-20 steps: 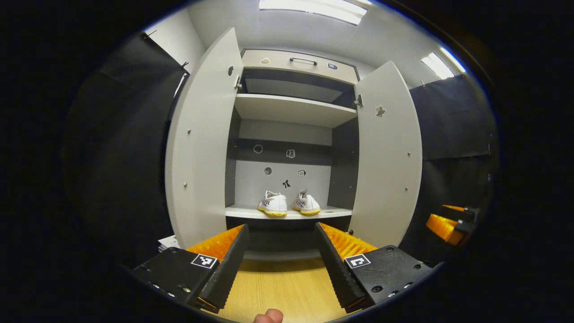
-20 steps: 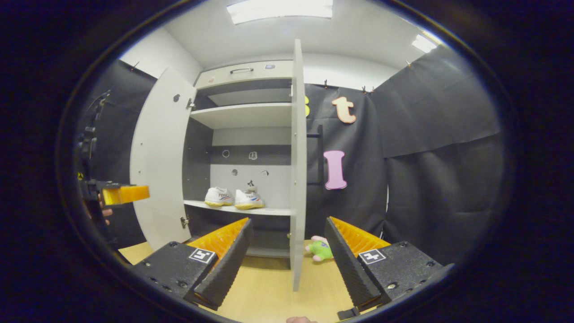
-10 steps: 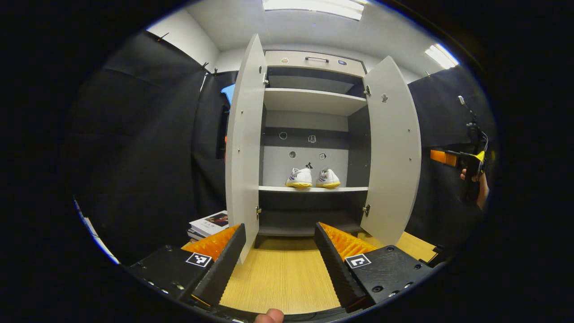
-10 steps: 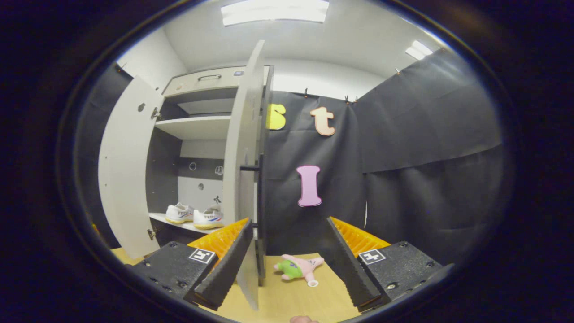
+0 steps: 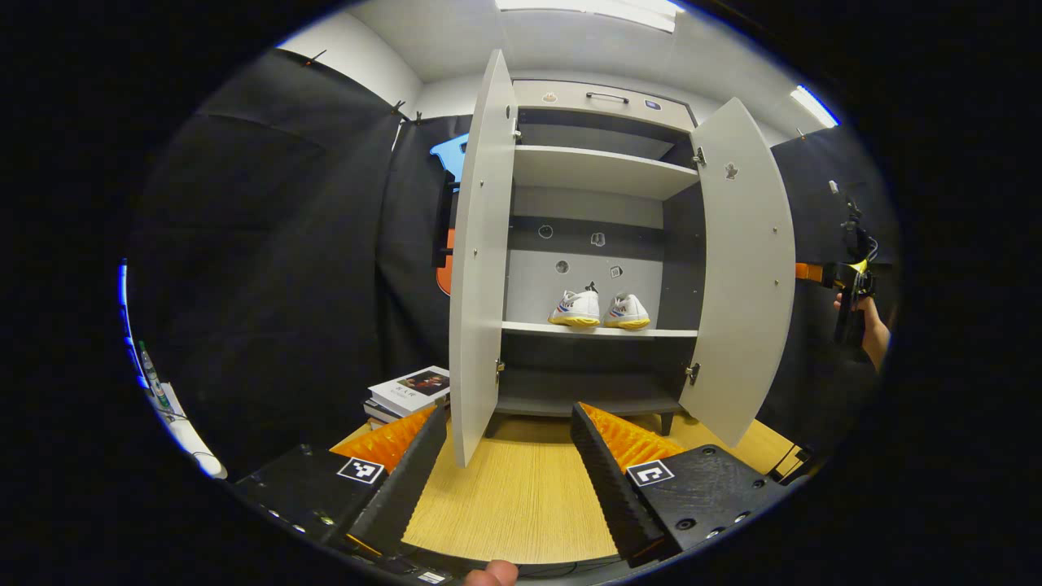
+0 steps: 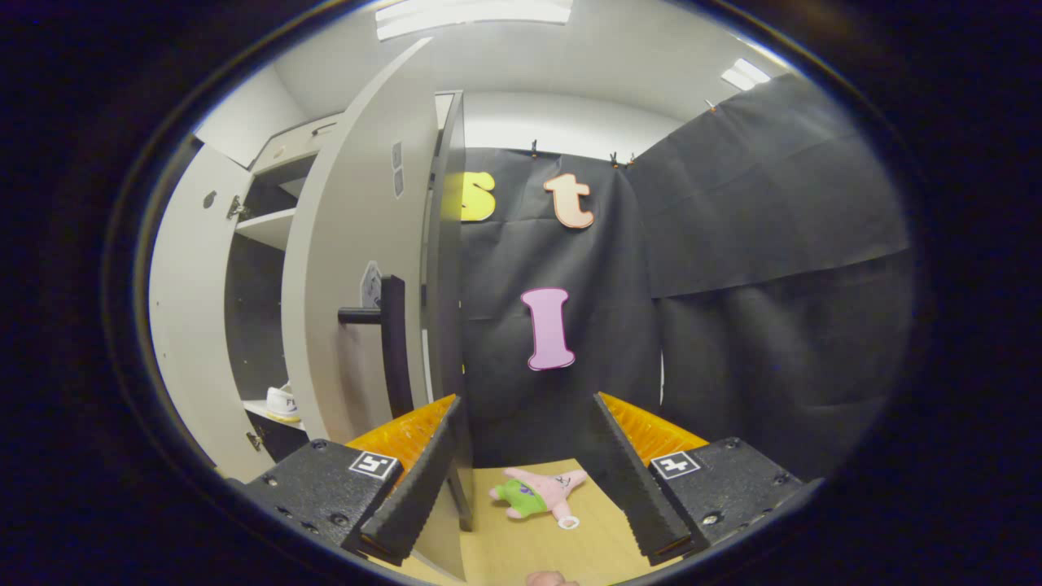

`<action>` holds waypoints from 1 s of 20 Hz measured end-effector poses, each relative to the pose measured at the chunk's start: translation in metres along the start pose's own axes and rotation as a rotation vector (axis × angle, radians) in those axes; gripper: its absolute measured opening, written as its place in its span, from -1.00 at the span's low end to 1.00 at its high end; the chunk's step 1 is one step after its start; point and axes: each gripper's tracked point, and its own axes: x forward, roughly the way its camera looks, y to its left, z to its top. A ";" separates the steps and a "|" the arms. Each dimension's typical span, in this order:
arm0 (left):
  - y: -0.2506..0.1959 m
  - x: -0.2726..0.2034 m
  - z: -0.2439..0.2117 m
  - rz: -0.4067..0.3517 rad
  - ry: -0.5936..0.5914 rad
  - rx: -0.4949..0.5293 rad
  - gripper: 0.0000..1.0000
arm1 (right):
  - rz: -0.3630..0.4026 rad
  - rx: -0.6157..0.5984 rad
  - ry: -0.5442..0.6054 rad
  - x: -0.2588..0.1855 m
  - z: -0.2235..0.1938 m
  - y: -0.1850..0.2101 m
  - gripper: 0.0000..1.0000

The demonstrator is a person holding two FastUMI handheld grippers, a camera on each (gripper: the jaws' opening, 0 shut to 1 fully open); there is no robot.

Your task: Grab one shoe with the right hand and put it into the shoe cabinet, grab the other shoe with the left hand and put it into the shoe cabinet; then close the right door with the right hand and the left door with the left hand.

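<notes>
The grey shoe cabinet (image 5: 602,98) stands with both doors swung out. Two white shoes with yellow soles (image 5: 576,308) (image 5: 626,312) sit side by side on its middle shelf. My left gripper (image 5: 509,476) is open and empty, low over the wooden floor in front of the left door (image 5: 482,260). In the left gripper view the right gripper (image 5: 830,275) and the hand holding it appear beyond the right door (image 5: 745,268). In the right gripper view my right gripper (image 6: 525,480) is open and empty, just outside the right door (image 6: 358,268), near its dark handle (image 6: 383,325). One shoe's edge (image 6: 282,402) peeks past the door.
A stack of books (image 5: 405,393) lies on the floor left of the cabinet. A pink and green plush toy (image 6: 537,495) lies on the wooden floor (image 5: 521,505) to the right of the cabinet. Black cloth walls surround the booth.
The left gripper has backed away and swung left, so the left door now stands nearly edge-on. The right gripper has moved round to the outer face of the right door, toward its handle.
</notes>
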 end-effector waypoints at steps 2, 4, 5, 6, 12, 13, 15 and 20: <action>-0.003 0.003 0.000 -0.005 -0.001 0.006 0.85 | 0.021 0.027 0.004 -0.003 -0.003 0.010 0.95; -0.006 0.004 0.002 -0.014 -0.009 0.006 0.84 | 0.019 0.001 0.003 -0.006 -0.002 0.015 0.95; -0.009 0.005 0.003 -0.022 -0.014 0.006 0.84 | 0.027 -0.021 -0.003 -0.007 0.000 0.021 0.96; -0.012 0.005 0.003 -0.028 -0.018 0.008 0.84 | 0.039 -0.034 -0.001 -0.010 0.000 0.028 0.95; -0.014 -0.001 -0.003 -0.026 -0.027 0.023 0.84 | 0.172 -0.031 0.011 -0.010 -0.006 0.112 0.95; -0.013 -0.003 -0.005 -0.022 -0.027 0.025 0.84 | 0.184 -0.030 0.007 -0.007 -0.006 0.126 0.96; -0.007 -0.007 -0.005 -0.012 -0.028 0.027 0.84 | 0.221 -0.018 0.001 0.001 -0.005 0.156 0.96; 0.014 -0.007 0.001 0.030 -0.032 0.020 0.84 | 0.238 -0.023 -0.044 -0.006 0.010 0.188 0.97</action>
